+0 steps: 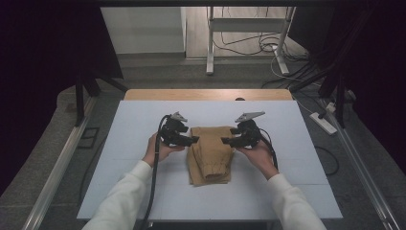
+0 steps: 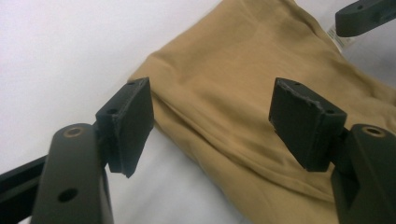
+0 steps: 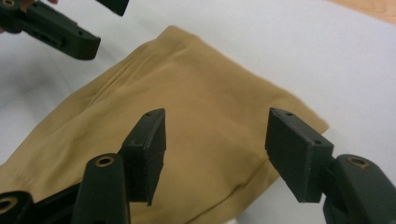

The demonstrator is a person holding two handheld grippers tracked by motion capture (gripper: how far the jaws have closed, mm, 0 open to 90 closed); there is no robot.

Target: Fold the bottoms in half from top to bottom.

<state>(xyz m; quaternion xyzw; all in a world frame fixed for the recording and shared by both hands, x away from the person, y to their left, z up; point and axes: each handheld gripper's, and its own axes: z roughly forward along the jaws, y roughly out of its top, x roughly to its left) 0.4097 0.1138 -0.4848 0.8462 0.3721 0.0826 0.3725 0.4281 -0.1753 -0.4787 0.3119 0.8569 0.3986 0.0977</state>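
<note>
While flanked by claws (image 1: 194,140), folded cloth (image 1: 210,153), seemingly ungripped

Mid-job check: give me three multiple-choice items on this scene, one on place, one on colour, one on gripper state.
1. Where does the folded tan cloth garment lie?
A. on the floor
B. on the white table top, between the grippers
C. draped over a forearm

2. What colour are the gripper pads?
A. black
B. red
C. white

3. How do the jaws of the left gripper and right gripper stand?
A. both shut on cloth
B. one shut
C. both open

Key: 1 B, the high view shows it between them; 2 A, both gripper views show black pads; 3 C, wide gaps, nothing clamped.
</note>
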